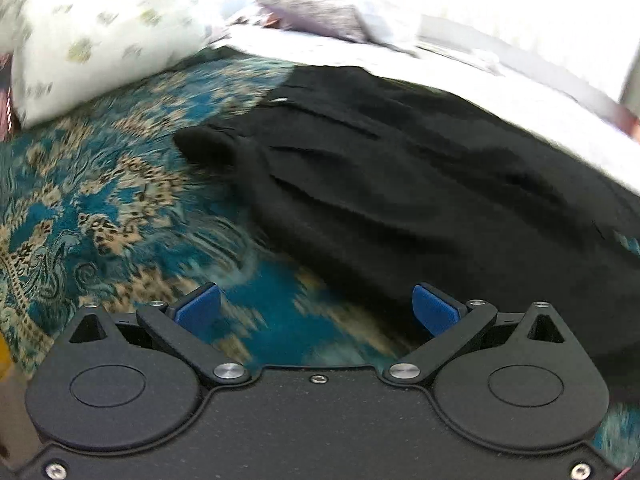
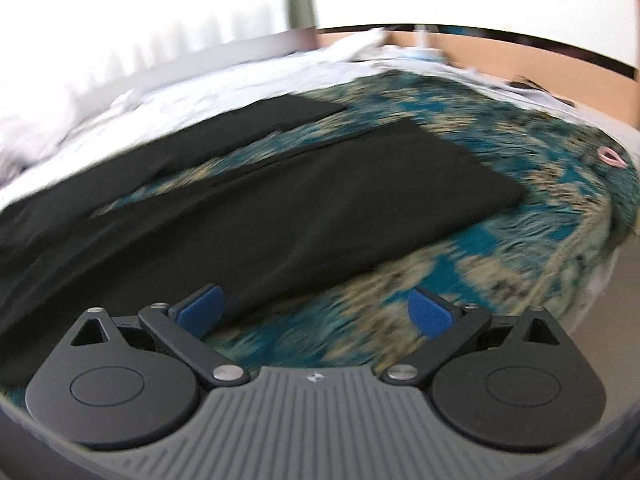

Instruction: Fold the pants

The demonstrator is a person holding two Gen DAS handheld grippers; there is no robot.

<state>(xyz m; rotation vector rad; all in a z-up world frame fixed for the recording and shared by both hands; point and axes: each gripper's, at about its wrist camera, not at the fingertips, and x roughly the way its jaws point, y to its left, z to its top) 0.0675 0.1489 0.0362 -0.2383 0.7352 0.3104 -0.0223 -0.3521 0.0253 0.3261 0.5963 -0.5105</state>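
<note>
Two handheld grippers are seen from their own wrist cameras above a bed covered by a teal and beige patterned bedspread. Black pants are spread flat on this bedspread. In the left wrist view, the waist end of the pants is shown, gathered into soft pleats, lying ahead and to the right of the left gripper. Its jaws are spread wide, and nothing is held between the blue pads; the right pad is seen over the near edge of the black fabric. A white pillow with a faint floral print is set at the upper left, and white bedding is bunched beyond the pants. In the right wrist view, both legs are laid out, parted in a narrow V with bedspread showing between them. The right gripper hovers near the edge of the closer leg, jaws wide apart and empty. Both views are blurred. A small pink loop lies on the bedspread at the far right.
</note>
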